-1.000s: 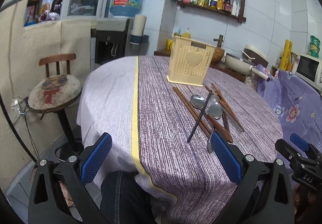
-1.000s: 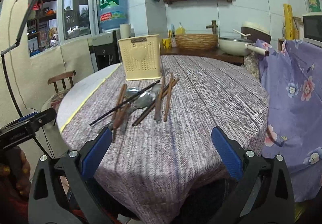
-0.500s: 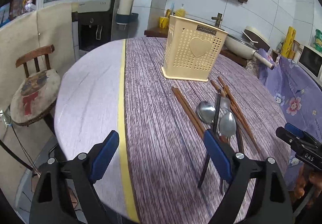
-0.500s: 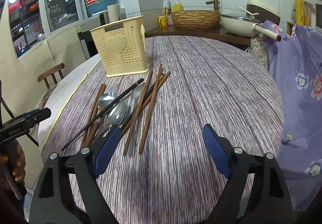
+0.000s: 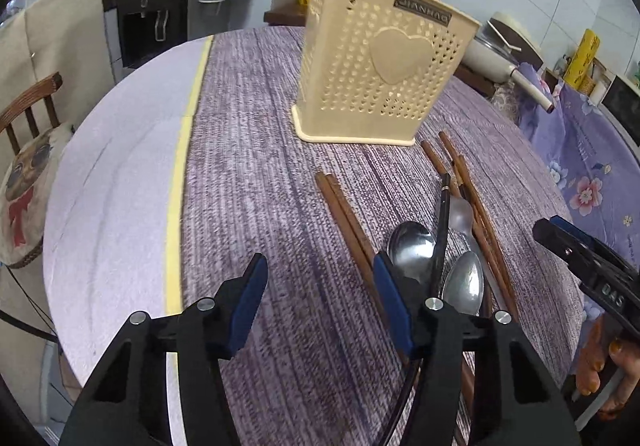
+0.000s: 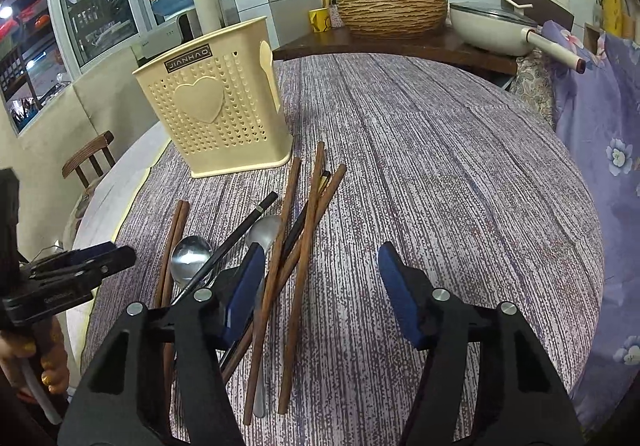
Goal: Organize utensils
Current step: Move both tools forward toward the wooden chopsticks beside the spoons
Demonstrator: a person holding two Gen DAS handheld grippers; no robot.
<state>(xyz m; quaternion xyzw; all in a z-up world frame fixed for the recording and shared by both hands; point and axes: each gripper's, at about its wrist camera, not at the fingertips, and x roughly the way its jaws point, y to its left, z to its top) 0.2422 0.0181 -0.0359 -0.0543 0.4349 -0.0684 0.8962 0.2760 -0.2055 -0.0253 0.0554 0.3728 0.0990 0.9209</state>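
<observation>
A cream perforated utensil holder with a heart stands on the round table; it also shows in the right wrist view. In front of it lies a pile of brown wooden chopsticks, a black chopstick, and metal spoons. My left gripper is open and empty, low over the cloth just left of the pile. My right gripper is open and empty, low over the near ends of the chopsticks. The spoons lie left of its left finger.
The table has a purple striped cloth and a pale part with a yellow stripe. A wooden chair stands to the left. A counter behind holds a basket and a pan. A floral cloth hangs at right.
Both grippers have moved forward and down toward the table, closing in on the utensil pile. Both stay open. The utensils and holder have not moved.
</observation>
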